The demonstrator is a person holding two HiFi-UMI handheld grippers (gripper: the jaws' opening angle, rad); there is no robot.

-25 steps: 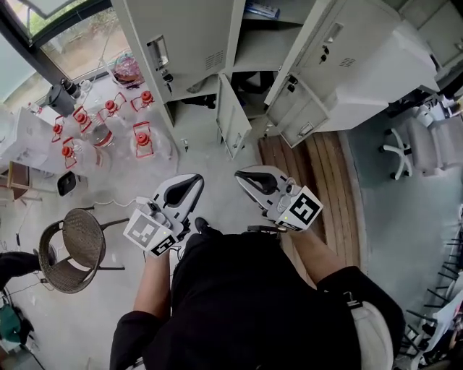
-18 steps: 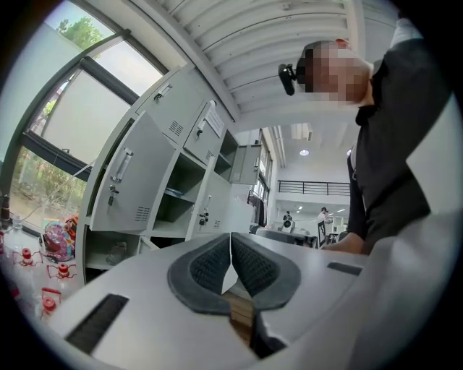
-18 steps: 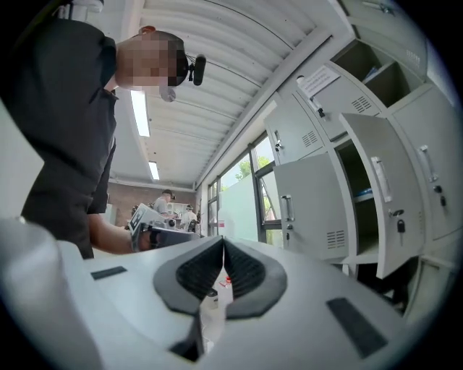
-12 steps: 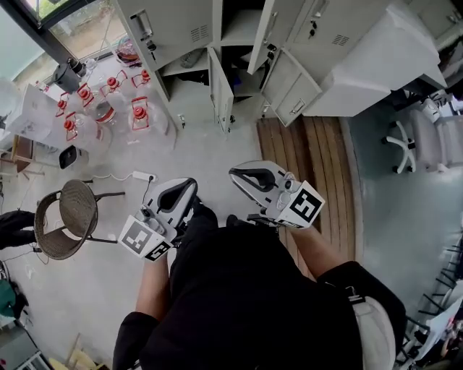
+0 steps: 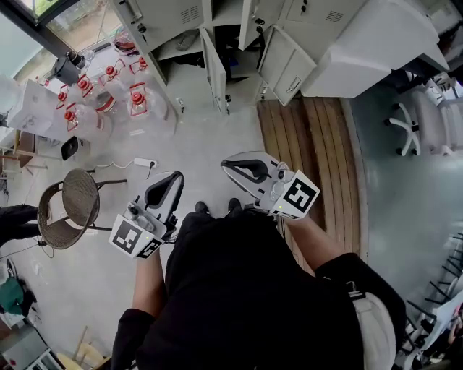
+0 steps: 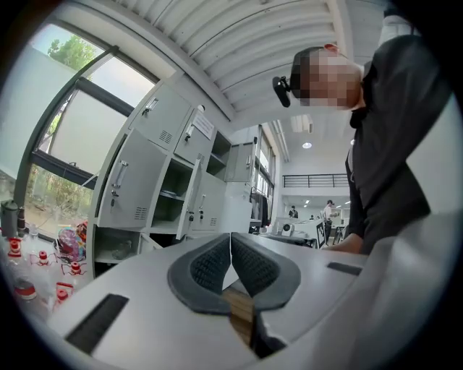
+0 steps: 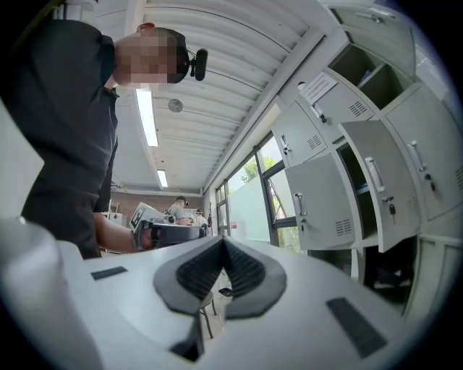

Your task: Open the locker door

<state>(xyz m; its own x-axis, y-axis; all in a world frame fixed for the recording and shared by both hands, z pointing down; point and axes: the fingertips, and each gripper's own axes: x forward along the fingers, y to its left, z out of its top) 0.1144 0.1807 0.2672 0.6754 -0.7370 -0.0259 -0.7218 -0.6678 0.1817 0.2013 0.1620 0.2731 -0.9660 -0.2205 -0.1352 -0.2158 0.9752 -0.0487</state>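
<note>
The grey lockers [image 5: 189,22] stand along the top of the head view, with several doors hanging open, among them a narrow door [image 5: 213,66] and a wider one [image 5: 283,63]. My left gripper [image 5: 176,175] is shut and empty, held close to my body and far from the lockers. My right gripper [image 5: 225,163] is also shut with nothing in it. In the left gripper view the pads [image 6: 214,263] meet, with the lockers [image 6: 137,181] far behind. The right gripper view has the jaws [image 7: 223,243] closed and an open door [image 7: 376,181] at the right.
Water jugs with red caps [image 5: 101,97] crowd the floor at upper left. A wicker chair [image 5: 66,217] stands at the left, with a power strip [image 5: 145,162] near it. Wooden planks [image 5: 311,152] lie to the right, past them an office chair [image 5: 416,134].
The lockers have slid toward the top of the head view and look smaller. Both grippers have drawn back toward my body, the left one moving left and down.
</note>
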